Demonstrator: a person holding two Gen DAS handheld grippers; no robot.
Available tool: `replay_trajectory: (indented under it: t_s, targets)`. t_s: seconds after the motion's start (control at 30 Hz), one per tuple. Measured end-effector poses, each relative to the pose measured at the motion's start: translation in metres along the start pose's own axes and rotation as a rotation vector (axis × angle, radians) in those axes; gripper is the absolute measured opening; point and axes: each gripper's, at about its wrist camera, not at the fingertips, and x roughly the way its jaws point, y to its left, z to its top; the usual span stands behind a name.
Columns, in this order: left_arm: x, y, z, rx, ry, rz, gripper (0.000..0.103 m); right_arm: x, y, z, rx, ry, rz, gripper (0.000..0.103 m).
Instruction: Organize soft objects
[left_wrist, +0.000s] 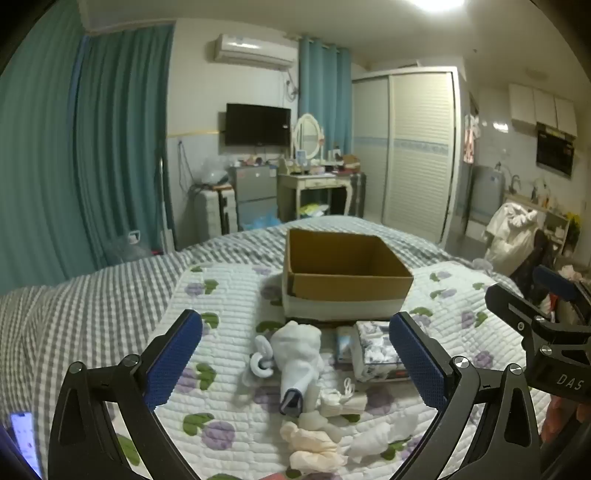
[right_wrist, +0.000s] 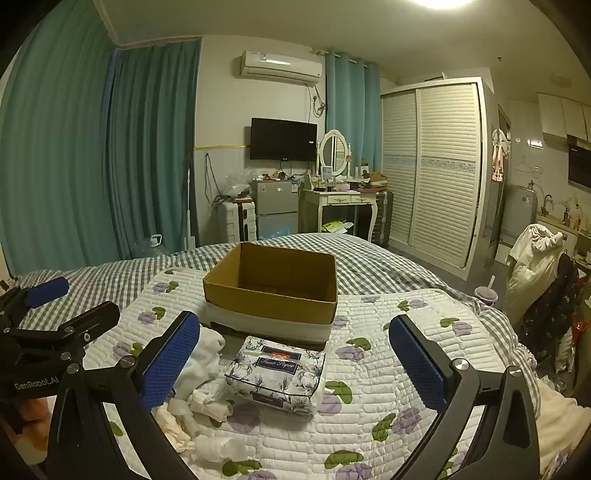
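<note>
- The left tongs (left_wrist: 295, 354) hang spread wide above the quilted flower mat (left_wrist: 229, 295) on the bed, nothing between the blue pads (left_wrist: 173, 362).
- The right tongs (right_wrist: 295, 362) are equally wide apart and empty, hovering over the tissue pack (right_wrist: 277, 373).
- An open cardboard box (left_wrist: 347, 273) sits on the mat at twelve o'clock from the soft things; what can be seen of its inside holds nothing.
- A white rolled cloth (left_wrist: 299, 350) lies at six o'clock from the box, the tissue pack just beside it at three o'clock.
- Small crumpled socks, white and peach (left_wrist: 314, 446), lie scattered nearest the camera, at six o'clock from the cloth.
</note>
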Motion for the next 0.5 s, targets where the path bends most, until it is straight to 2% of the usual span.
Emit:
replay_trajectory:
  t_s: [0.5]
  targets:
    - [0.0006, -0.0022, -0.0057, -0.001, 0.01, -0.003, 0.103, 0.0006, -0.0001, -0.0004, 0.0, 0.01, 0.002, 0.103]
